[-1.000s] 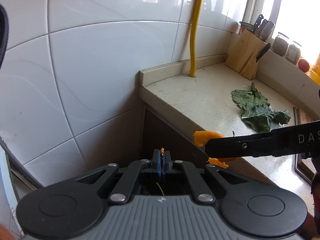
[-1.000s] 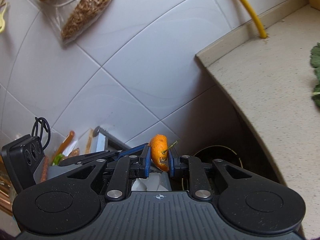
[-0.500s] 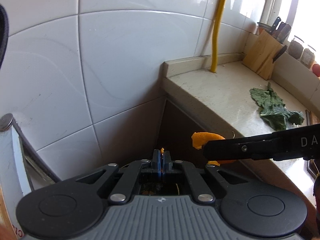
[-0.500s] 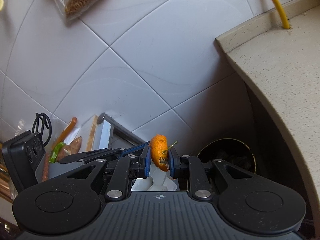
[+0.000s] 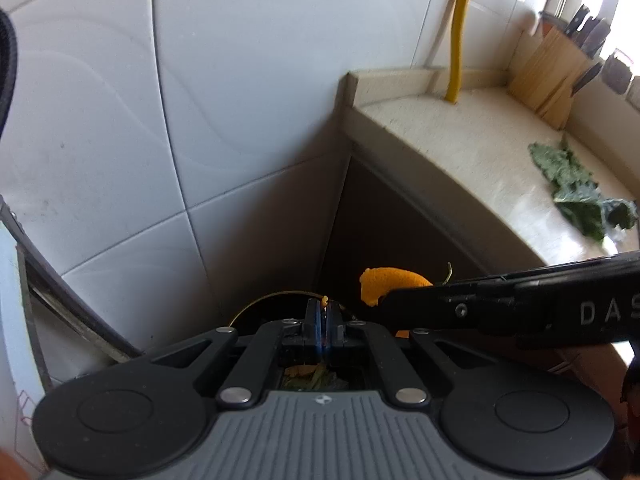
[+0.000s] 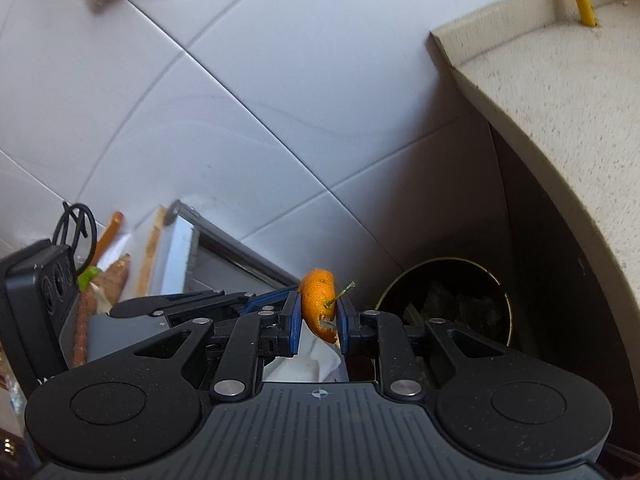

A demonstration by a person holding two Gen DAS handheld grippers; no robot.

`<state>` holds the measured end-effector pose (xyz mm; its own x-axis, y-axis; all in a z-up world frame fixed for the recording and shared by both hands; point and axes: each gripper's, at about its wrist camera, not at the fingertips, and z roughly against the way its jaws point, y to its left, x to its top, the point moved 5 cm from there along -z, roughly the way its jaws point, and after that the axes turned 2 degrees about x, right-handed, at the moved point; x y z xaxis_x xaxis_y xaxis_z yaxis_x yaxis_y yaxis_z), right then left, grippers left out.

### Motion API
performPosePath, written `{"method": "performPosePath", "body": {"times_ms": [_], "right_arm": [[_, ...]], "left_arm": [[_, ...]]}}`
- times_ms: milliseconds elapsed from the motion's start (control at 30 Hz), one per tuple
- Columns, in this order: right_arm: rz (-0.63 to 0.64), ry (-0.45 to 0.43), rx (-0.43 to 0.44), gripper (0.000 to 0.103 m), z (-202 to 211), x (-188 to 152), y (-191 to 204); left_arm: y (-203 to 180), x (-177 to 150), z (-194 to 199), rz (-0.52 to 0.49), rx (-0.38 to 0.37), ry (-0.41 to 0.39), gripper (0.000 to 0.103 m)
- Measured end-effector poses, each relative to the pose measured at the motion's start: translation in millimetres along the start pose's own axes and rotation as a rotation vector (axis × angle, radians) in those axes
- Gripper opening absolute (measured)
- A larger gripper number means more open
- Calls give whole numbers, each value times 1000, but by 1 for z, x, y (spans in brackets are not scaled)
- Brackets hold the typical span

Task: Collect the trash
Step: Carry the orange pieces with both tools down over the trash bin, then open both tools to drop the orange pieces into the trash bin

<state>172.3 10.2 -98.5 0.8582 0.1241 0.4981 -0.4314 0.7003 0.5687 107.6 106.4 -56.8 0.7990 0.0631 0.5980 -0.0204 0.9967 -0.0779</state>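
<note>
My right gripper [image 6: 319, 312] is shut on a curled piece of orange peel [image 6: 316, 300] with a green stalk. In the left wrist view that peel [image 5: 386, 280] juts out of the right gripper [image 5: 386, 300], which reaches in from the right. My left gripper [image 5: 323, 308] is shut, with a thin sliver of orange peel [image 5: 324, 300] pinched at its tips. Below and just ahead of both stands a dark round trash bin [image 6: 496, 292] with a gold rim [image 5: 264, 300]. It holds scraps and sits in the corner between the tiled wall and the counter.
The beige counter [image 5: 452, 136] to the right carries green leaves [image 5: 576, 184], a knife block [image 5: 554, 76] and a yellow pipe [image 5: 460, 40]. White wall tiles [image 5: 240, 100] stand ahead. A metal-edged rack [image 6: 188, 240] with vegetables [image 6: 120, 276] is to the left.
Both grippers have moved down and forward off the counter edge toward the corner. The bin now shows larger and nearer. Each gripper has kept its hold on the peel.
</note>
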Motion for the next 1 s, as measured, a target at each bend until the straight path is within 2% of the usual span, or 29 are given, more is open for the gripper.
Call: {"method": "performPosePath", "body": {"times_ms": [267,500,767,1000], "right_arm": [[-15,46,-44,25,-22,-3,-22],[-25,60,-62,25,-32,0,-32],[-28,85,-122,25,-46,1,-36],[-61,112,-163,25,-58,-5,-53]], "left_arm": [[-1,-7,-27,-14,48,103,1],[-1,-2,-42,-35,61,126,1],[12,1,-52,18,22,153,1],[11,-3,-62,-13,62,185,1]]}}
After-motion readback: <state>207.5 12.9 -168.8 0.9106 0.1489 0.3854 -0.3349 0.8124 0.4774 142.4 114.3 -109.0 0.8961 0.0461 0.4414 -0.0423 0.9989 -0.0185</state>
